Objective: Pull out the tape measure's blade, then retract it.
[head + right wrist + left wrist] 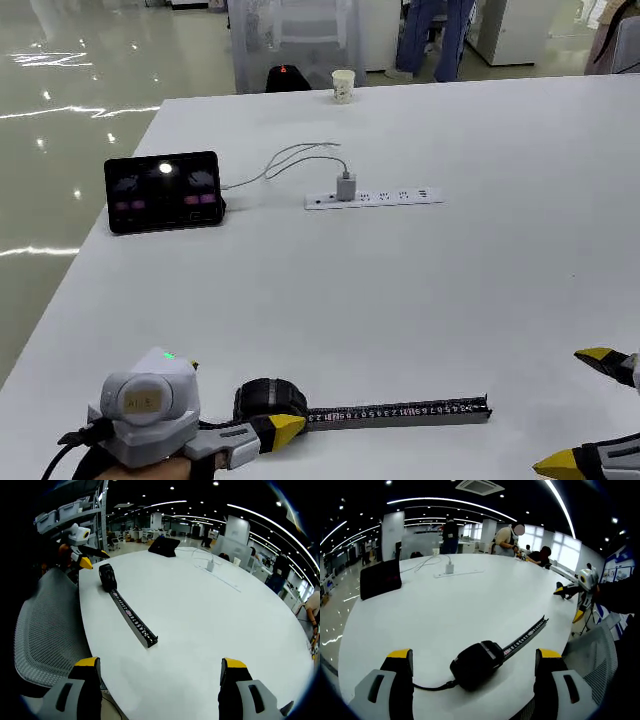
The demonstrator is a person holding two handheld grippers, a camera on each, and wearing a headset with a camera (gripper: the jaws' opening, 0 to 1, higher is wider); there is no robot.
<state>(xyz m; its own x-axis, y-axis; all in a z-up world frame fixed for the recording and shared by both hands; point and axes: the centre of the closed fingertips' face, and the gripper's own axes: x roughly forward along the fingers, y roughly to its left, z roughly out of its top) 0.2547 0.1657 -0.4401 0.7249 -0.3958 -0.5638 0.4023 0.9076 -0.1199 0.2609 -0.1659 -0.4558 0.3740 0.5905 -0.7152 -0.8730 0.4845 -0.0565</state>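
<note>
— Big open office, glossy floor (70, 80), and one long white table (420, 290) where the work is going on. Do you see the tape measure?

— The black tape measure (476, 664), yes. It's lying near the table's front edge, on the person's left. Its blade (400, 411) is drawn out and lies flat along that edge, with the free end pointing to the person's right.

— Is anything gripping it?

— No. The left gripper (474, 655) has its yellow-tipped jaws spread wide, one on each side of the case (107, 576), and in its own view neither jaw touches it. A thin black cord (431, 685) trails from the case toward one jaw.

— And the other one?

— The right gripper (160, 662) sits past the blade's free end, apart from it. Its jaws are wide apart too, with nothing between them.

— What's further back on the table?

— A dark tablet (163, 191) is propped up on the left, and a white power strip (373, 197) lies near the middle with a charger (346, 186) plugged in. A white cable (290, 160) loops from the charger toward the tablet. A paper cup (343, 86) stands at the far edge.

— Beyond that?

— A grey mesh chair (45, 630) is right at the near edge, and there are people (507, 537) at the far side of the table.
</note>
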